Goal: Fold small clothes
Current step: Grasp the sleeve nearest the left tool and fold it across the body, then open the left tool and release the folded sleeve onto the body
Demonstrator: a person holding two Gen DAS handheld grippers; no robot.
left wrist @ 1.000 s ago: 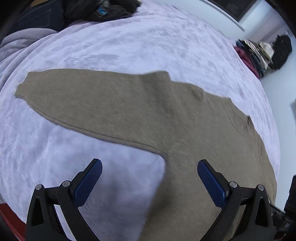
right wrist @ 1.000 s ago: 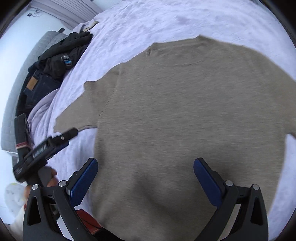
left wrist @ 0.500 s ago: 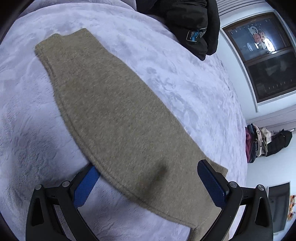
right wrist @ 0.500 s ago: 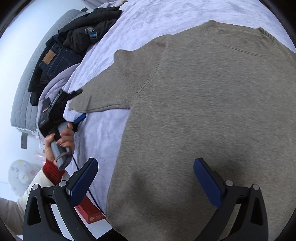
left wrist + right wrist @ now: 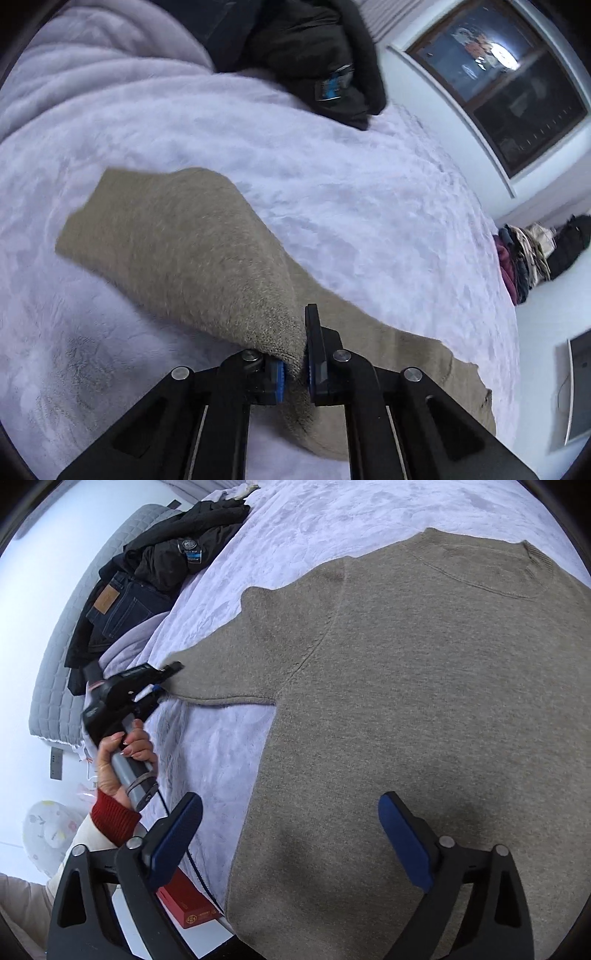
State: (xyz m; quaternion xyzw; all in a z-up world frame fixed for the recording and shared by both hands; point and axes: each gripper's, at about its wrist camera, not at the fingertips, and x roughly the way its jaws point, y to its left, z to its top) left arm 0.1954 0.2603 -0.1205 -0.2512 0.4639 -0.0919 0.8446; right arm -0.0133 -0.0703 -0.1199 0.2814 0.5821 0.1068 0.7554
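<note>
1. Taupe knit sweater lies flat, front up, on the lilac plush bedspread; neckline toward the far side, hem toward the camera in the right wrist view

2. Change: a second ago the left gripper hovered wide open over the spread sleeve; half a second ago it straddled the sleeve; now its jaws are pinched on the sleeve fabric, which bunches up between the blue pads

3. Sleeve cuff end lies beyond the pinch, further out on the bedspread; the sleeve rises into a ridge at the gripper, so it looks lifted, not just pressed

4. Right wrist view confirms: left gripper sits at the sleeve's outer end, the person's hand around its handle, red cuff showing

5. Right gripper hangs above the lower body of the sweater, jaws spread wide, holding nothing; it has kept roughly that place

6. Judgement: grasp is made, so first sleeve fold is starting. Next likely step is carrying the sleeve inward across the chest

7. Risk: thick, soft knit may drag the shoulder along, or slip if only one layer is caught

8. Off to the side: black jacket and dark jeans heaped near the headboard; clothes pile by the far wall; red box below the bed edge
</note>
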